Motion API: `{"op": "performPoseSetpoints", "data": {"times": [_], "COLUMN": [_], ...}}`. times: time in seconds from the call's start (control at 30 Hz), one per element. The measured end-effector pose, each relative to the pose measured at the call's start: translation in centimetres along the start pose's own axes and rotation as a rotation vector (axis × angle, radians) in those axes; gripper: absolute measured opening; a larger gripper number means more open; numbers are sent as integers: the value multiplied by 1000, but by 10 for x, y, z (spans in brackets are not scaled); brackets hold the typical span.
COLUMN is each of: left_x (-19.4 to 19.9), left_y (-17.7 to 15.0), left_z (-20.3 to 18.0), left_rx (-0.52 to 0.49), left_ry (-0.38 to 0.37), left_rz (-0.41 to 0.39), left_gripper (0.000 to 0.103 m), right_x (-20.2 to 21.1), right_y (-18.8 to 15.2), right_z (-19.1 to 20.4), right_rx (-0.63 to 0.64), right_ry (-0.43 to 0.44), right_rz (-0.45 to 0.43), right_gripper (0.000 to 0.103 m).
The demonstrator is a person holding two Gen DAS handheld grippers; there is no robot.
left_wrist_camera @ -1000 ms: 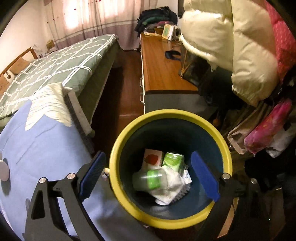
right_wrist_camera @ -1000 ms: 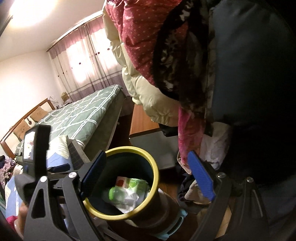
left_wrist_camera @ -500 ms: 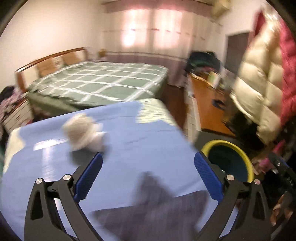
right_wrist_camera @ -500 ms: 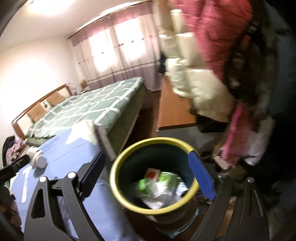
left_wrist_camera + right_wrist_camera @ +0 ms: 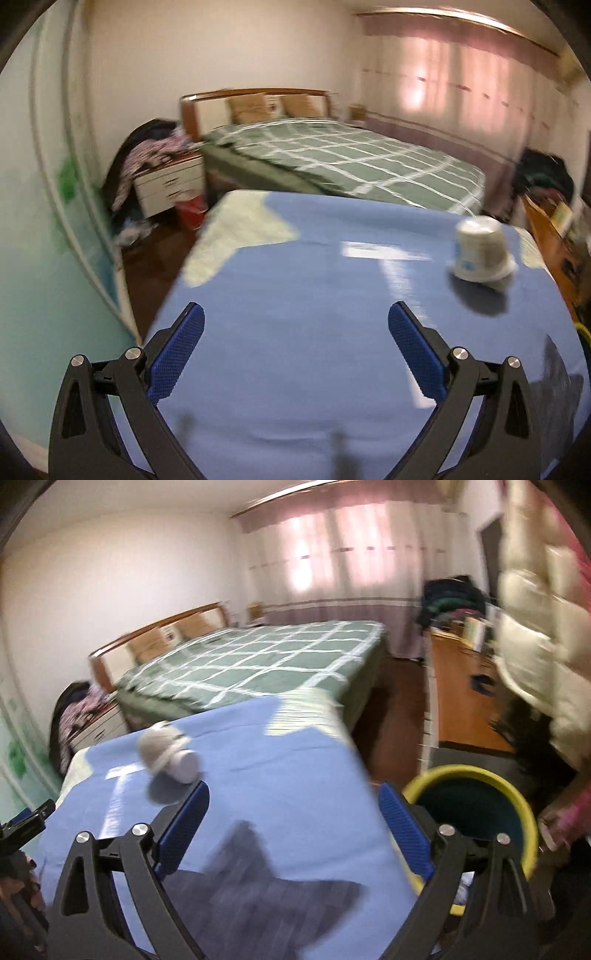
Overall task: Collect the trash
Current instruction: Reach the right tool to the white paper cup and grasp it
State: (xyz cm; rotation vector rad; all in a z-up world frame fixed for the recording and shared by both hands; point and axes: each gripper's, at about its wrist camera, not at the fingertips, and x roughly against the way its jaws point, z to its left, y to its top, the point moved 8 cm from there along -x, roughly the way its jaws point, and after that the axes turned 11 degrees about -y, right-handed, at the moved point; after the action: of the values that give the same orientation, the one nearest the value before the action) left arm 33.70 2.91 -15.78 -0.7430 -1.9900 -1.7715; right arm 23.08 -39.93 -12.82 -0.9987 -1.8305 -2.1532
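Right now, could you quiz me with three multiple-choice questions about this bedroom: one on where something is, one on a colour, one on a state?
1. Where is the small white plastic cup?
A. in the bin
B. on the blue cloth-covered surface
C. on the green checked bed

2. What colour is the rim of the round waste bin?
A. yellow
B. red
C. white

3. How are the left gripper and right gripper?
A. both clamped on cups
B. one holds a bottle
C. both open, empty

Answers: B, it lies on the cloth; A, a yellow ring tops the dark tub; C, nothing sits between the blue pads.
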Motion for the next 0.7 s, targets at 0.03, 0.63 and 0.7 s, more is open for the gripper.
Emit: {"op": "performPoseSetpoints", "data": {"times": [0.03, 0.63, 0.7], "left_x": [-1, -8, -12], "left_y": [-1, -11, -12], "left_z": [13, 47, 48], "left_rx": [23, 107, 110], "left_ry": [21, 150, 154], "left_rz": [4, 49, 58], "left_gripper": [98, 98, 98], "right_x": [-4, -114, -125], "right_y": [2, 13, 14], "right_z": [19, 215, 222], "right_rx": [23, 432, 452], "right_ry": [37, 80, 59], "right_rz": [1, 21, 13], "right_gripper": [88, 88, 88]}}
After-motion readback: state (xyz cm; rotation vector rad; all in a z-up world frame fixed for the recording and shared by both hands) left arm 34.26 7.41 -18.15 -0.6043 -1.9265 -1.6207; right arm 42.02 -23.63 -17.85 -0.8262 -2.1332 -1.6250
